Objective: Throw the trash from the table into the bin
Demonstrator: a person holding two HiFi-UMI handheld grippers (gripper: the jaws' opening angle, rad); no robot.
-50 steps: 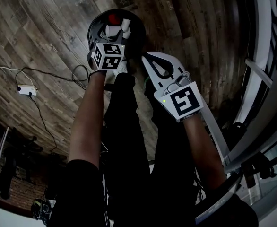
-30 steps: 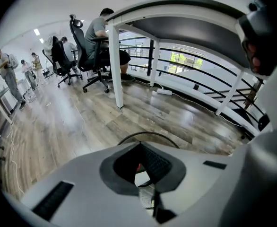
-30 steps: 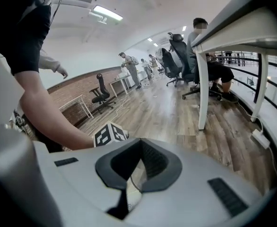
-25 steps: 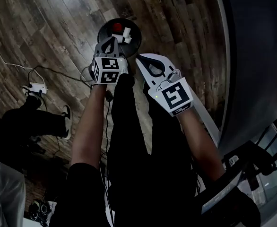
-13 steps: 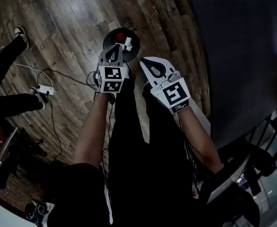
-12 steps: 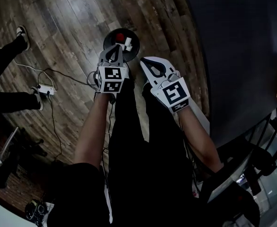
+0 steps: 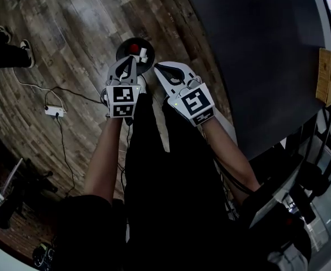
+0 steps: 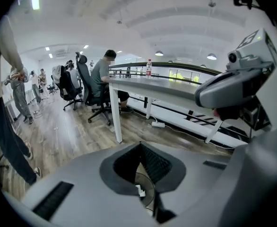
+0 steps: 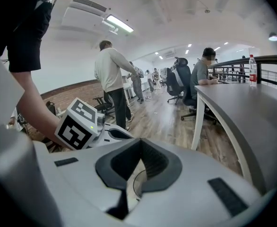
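Observation:
The round black bin (image 7: 133,49) stands on the wooden floor and holds a red piece (image 7: 133,48) and a white scrap (image 7: 143,53). My left gripper (image 7: 131,60) hangs above the bin's near rim, shut and empty. My right gripper (image 7: 157,67) is beside it to the right, also shut with nothing in it. In the left gripper view the jaws (image 8: 140,144) meet at the tips, and the bin (image 8: 147,193) with the white scrap (image 8: 140,191) shows far below through the gap. In the right gripper view the shut jaws (image 9: 141,142) frame the bin's rim (image 9: 134,183).
The dark grey table (image 7: 250,55) fills the right side, with a brown flat piece (image 7: 324,75) at its far edge. A power strip (image 7: 52,111) and cable lie on the floor to the left. A person's shoes (image 7: 7,41) are at the far left. A bottle (image 8: 149,68) stands on the table.
Both grippers have risen away from the bin, which now looks smaller and further below. The left gripper has come up out of the bin's mouth. More of the table has come into view.

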